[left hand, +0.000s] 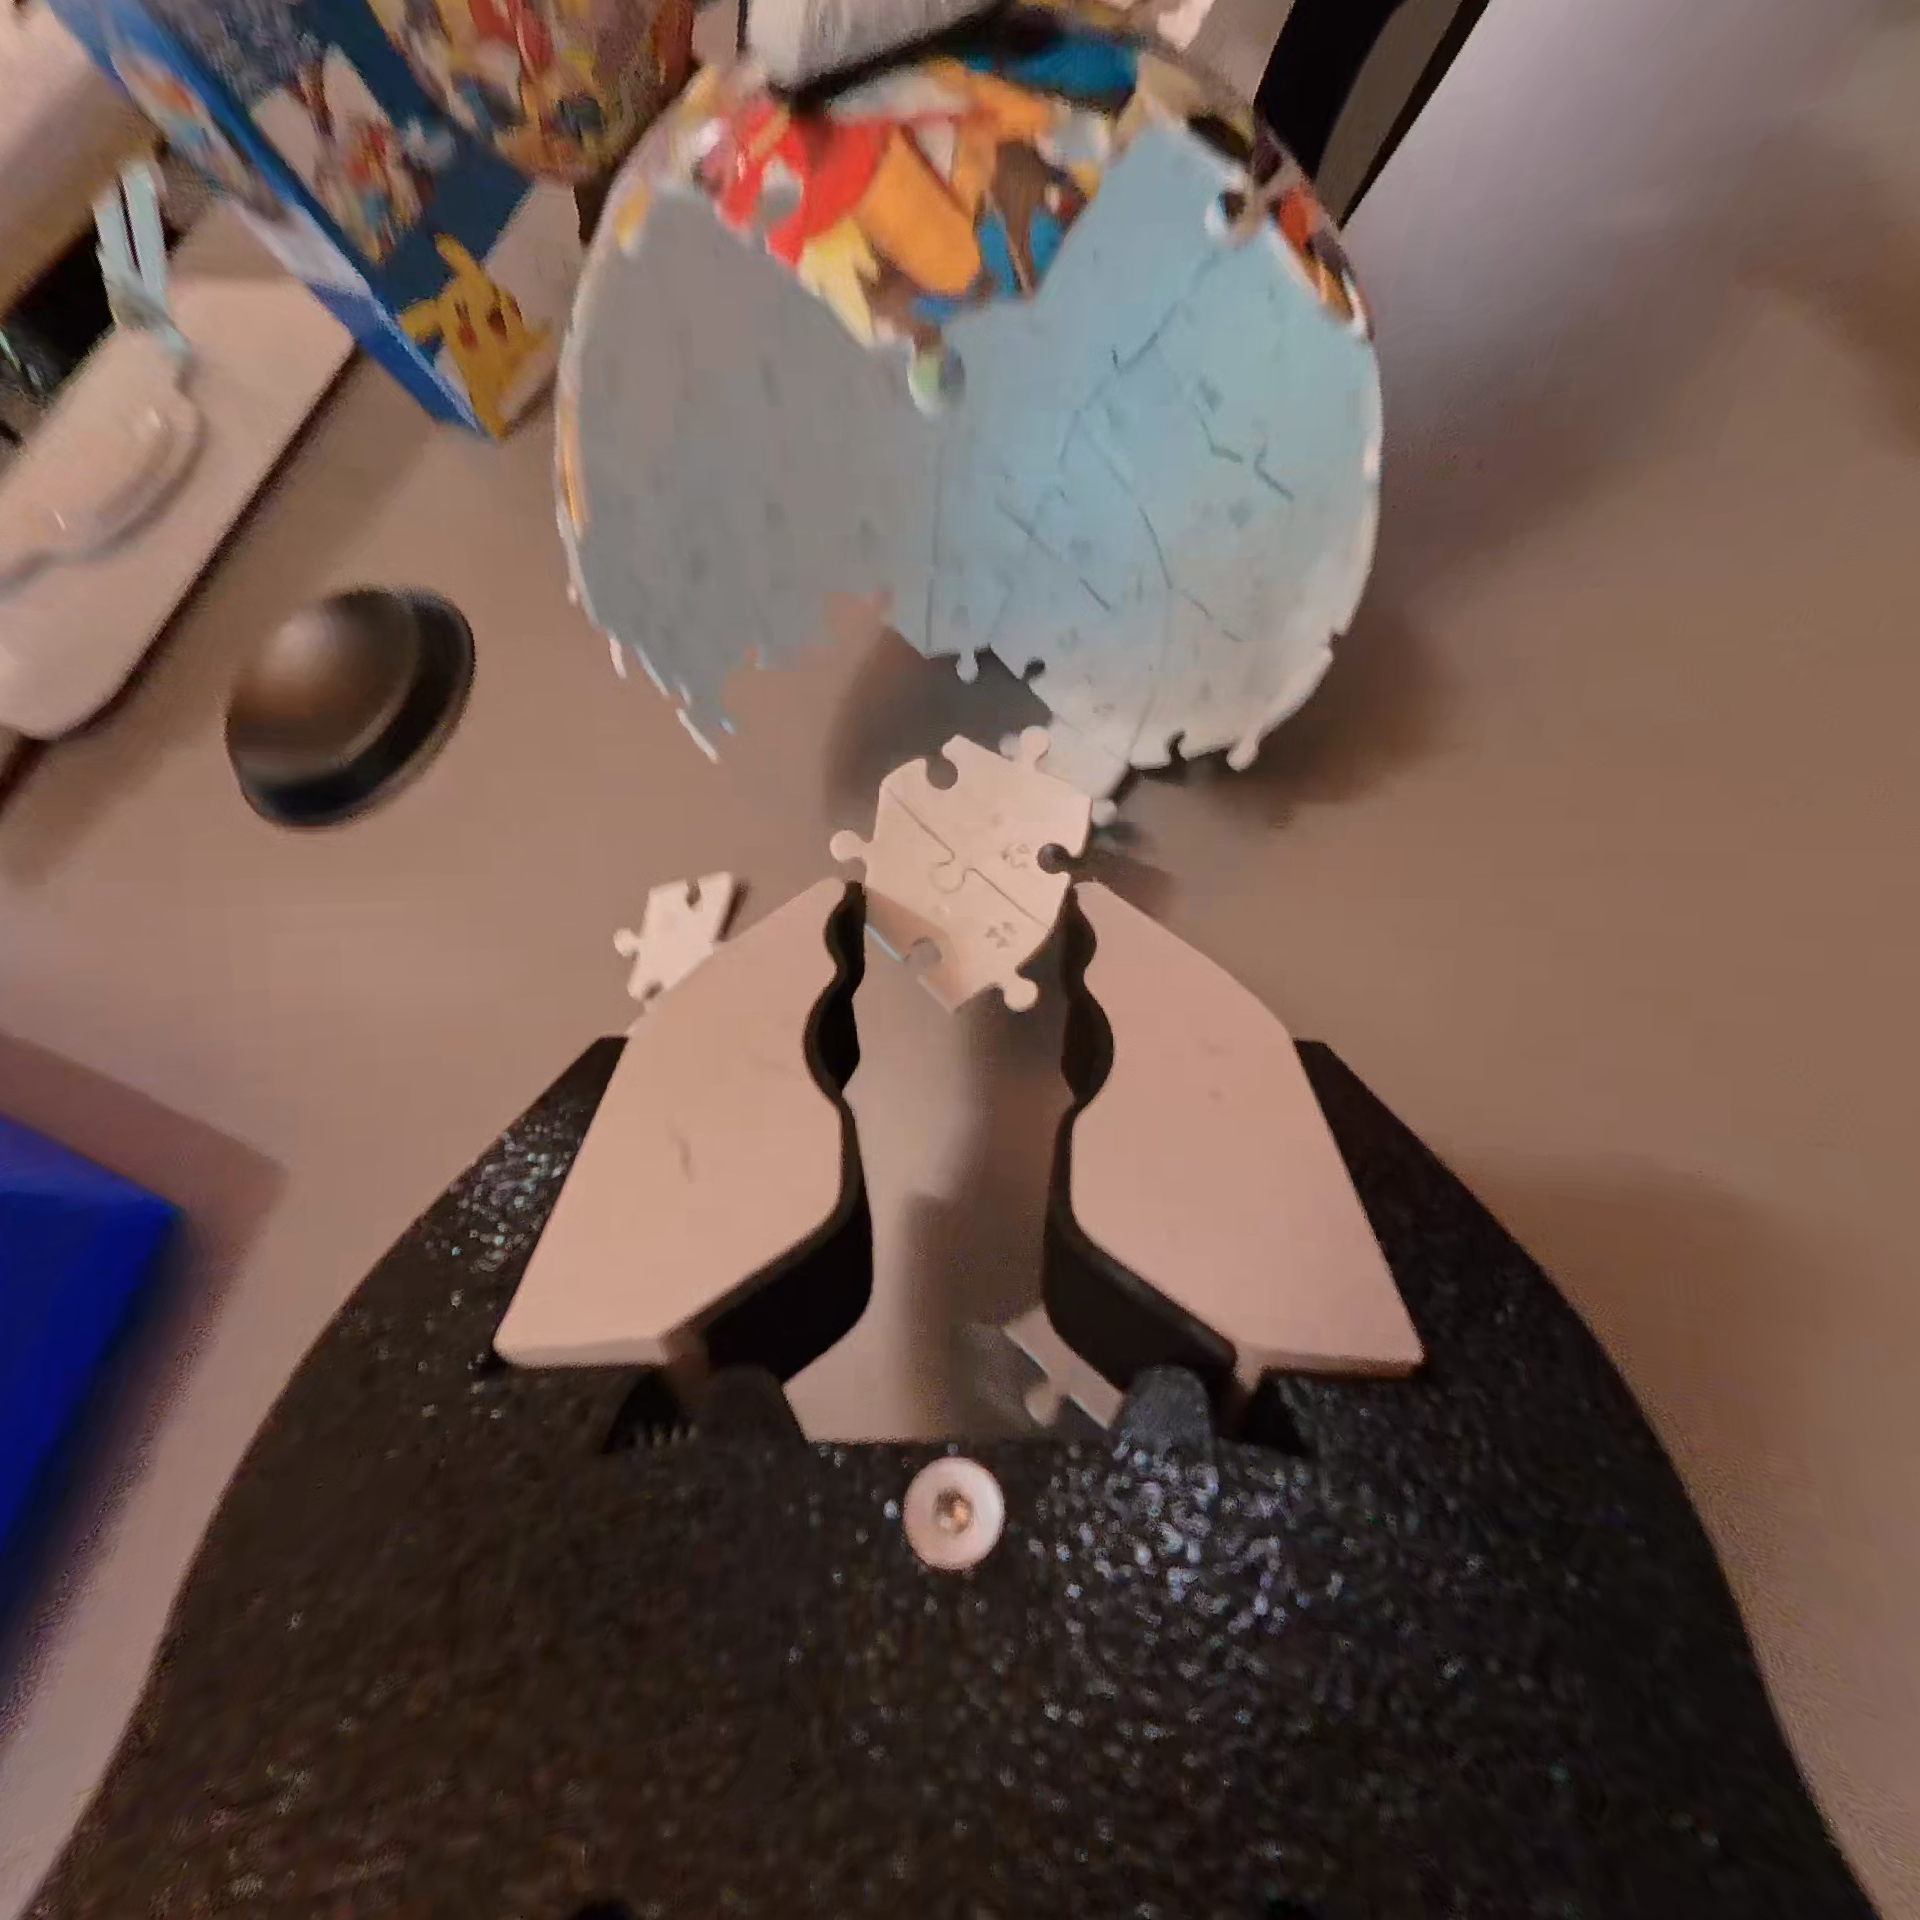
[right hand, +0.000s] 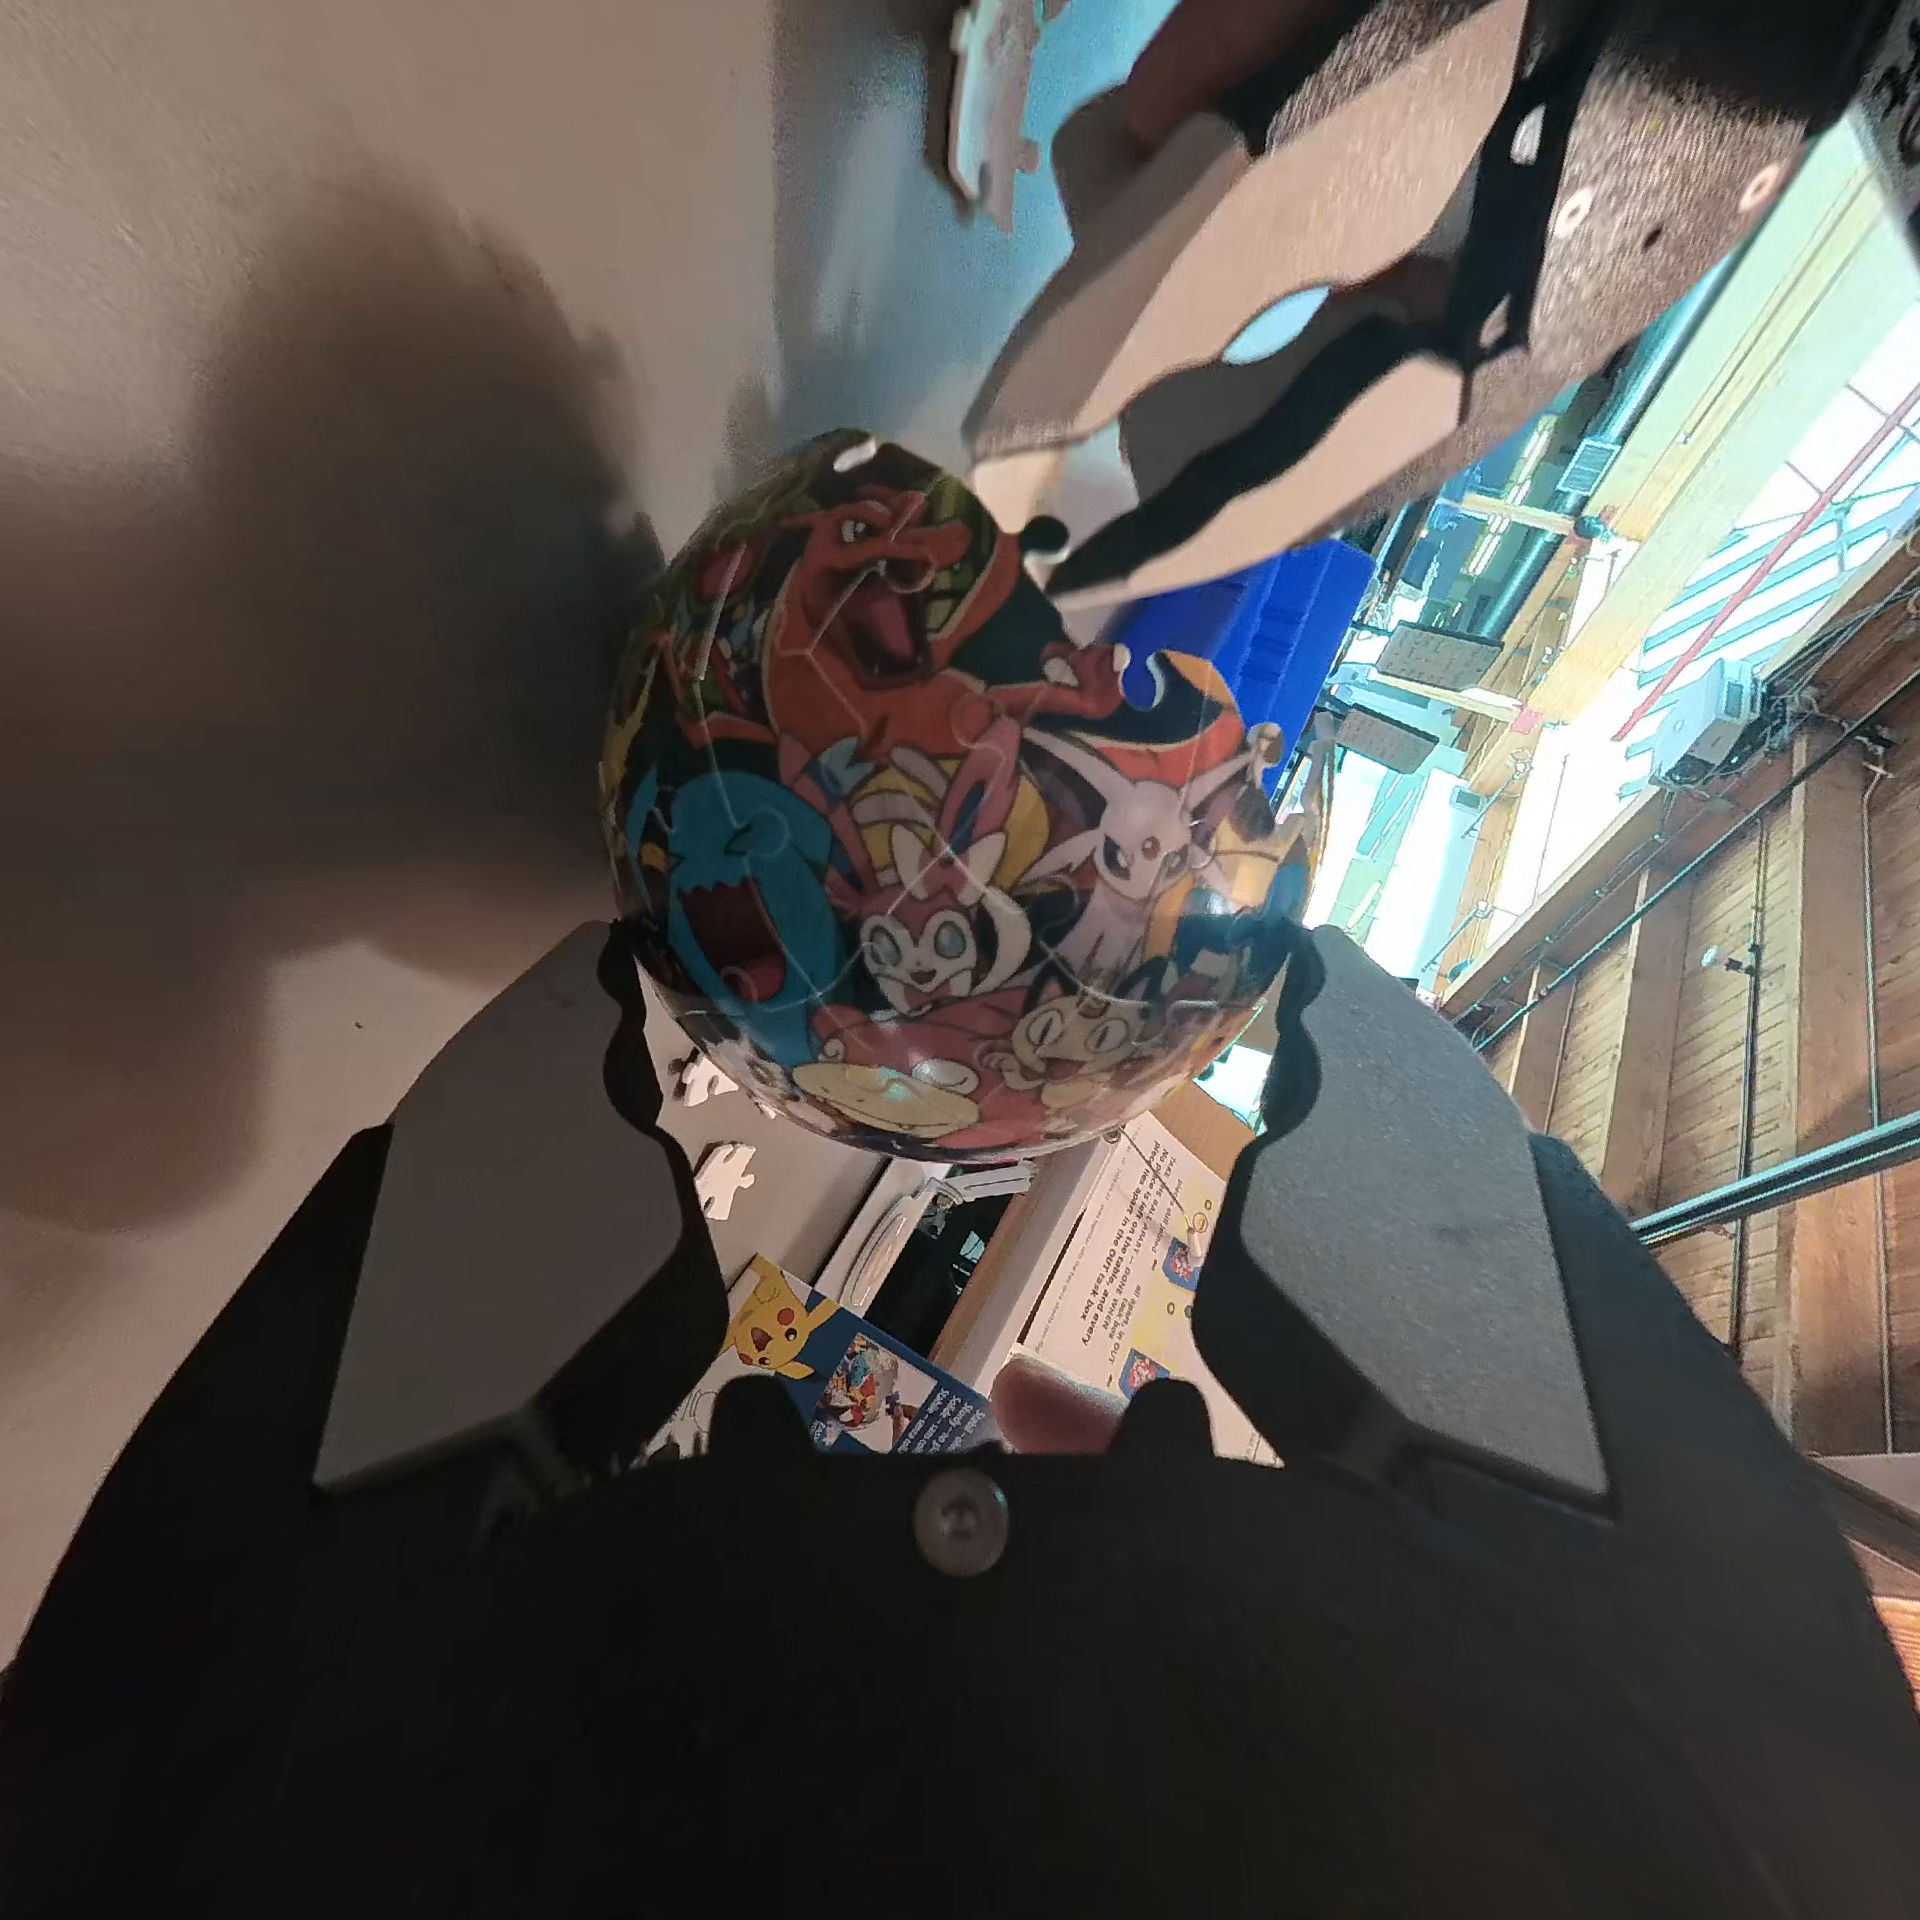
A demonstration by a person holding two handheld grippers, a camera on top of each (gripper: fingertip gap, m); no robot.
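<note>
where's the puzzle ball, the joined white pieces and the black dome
puzzle ball (right hand: 935, 831), right wrist view, on its printed outer face
joined white pieces (left hand: 966, 873), left wrist view, on their blank side
black dome (left hand: 343, 707), left wrist view, on its rounded top

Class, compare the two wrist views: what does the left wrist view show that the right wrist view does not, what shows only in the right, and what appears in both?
Only the left wrist view shows the puzzle ball's pale blue hollow inside, a round dark knob on the table and a lone loose piece.

Only the right wrist view shows the ball's printed cartoon outside gripped between the right gripper fingers, plus wooden ceiling beams.

Both show the ball, the blue puzzle box and the left gripper pinching joined pale pieces.
</note>
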